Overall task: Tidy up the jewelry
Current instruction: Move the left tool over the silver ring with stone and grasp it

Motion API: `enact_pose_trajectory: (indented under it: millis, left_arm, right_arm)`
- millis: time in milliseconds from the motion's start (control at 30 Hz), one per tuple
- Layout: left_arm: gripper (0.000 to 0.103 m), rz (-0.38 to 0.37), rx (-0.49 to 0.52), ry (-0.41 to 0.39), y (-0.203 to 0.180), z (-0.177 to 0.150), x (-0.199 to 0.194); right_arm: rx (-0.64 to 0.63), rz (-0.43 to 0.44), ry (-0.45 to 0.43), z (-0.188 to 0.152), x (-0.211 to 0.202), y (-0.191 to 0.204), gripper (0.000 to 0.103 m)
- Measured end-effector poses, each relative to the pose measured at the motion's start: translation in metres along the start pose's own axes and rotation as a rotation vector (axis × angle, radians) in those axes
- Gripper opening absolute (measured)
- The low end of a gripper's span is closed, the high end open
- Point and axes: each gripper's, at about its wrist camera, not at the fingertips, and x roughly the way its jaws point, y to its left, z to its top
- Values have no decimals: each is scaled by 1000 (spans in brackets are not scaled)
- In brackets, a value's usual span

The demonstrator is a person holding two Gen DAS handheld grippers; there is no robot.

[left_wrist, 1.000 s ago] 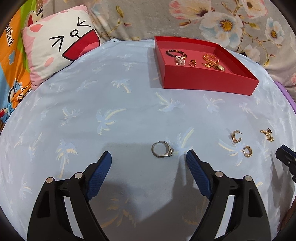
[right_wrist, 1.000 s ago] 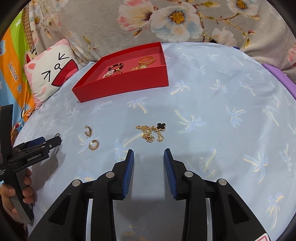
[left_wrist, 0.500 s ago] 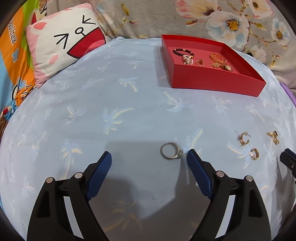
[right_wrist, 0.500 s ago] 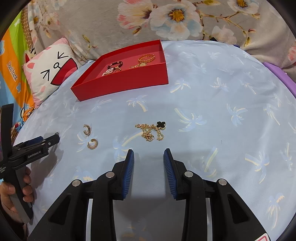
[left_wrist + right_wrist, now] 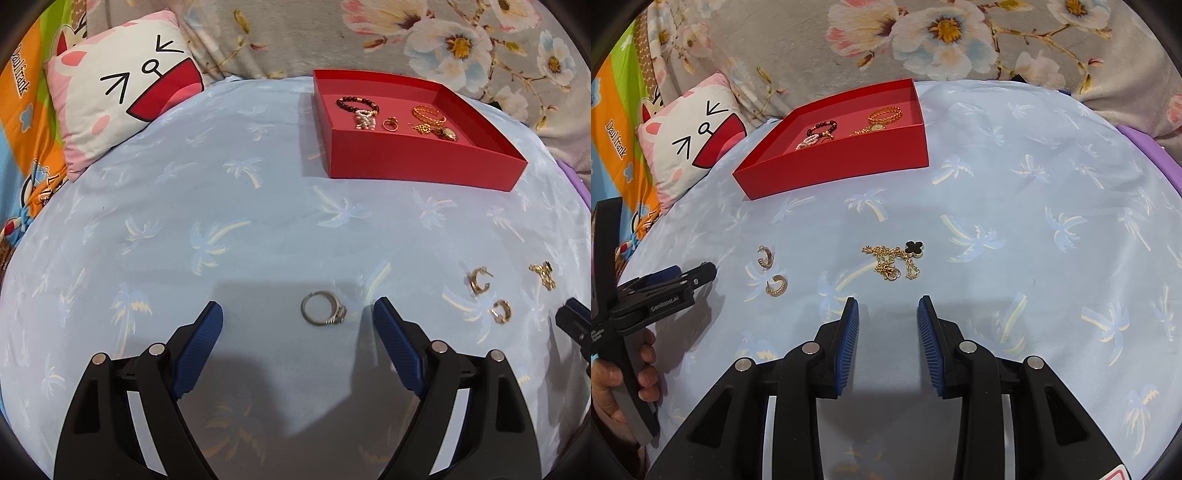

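- Near the bed's front edge, the silver ring lies flat, just ahead of my spread left gripper.
- My right gripper, half-spread and empty, faces the gold chain.

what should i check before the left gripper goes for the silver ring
1. Left gripper open wide enough: ok, both jaws stand well apart.
2. Silver ring between the jaws: ok, though nearer the right one.
3. Ring free of other pieces: ok, the two gold earrings lie apart to its right.
4. Right gripper out of the way: ok, it is open over the gold chain, only its tip showing at the left view's edge.
5. Red tray has a bare spot: ok, its near side is free.
6. Ring lies flat on the soft blue cloth: cannot tell if the jaws can get under it.
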Motion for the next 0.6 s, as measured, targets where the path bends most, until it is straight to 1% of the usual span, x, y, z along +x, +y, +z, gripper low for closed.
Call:
enact_pose_trajectory:
  millis: [100, 200, 467, 533, 600]
  left_arm:
    - [82, 12, -35, 5, 8, 2, 3]
    - [81, 28, -48, 4, 16, -1, 0]
    - [80, 27, -43, 2, 28, -11, -8]
    - [75, 20, -35, -2, 27, -11, -8]
    - [63, 10, -15, -11, 22, -10, -9]
  right_arm:
    - [-2, 0, 0, 0, 0, 0, 34]
    - [-2, 0, 1, 0, 0, 0, 34]
    - [-2, -1, 0, 0, 0, 0, 34]
    - [-2, -1, 0, 0, 0, 0, 34]
    - [-4, -1, -1, 0, 0, 0, 34]
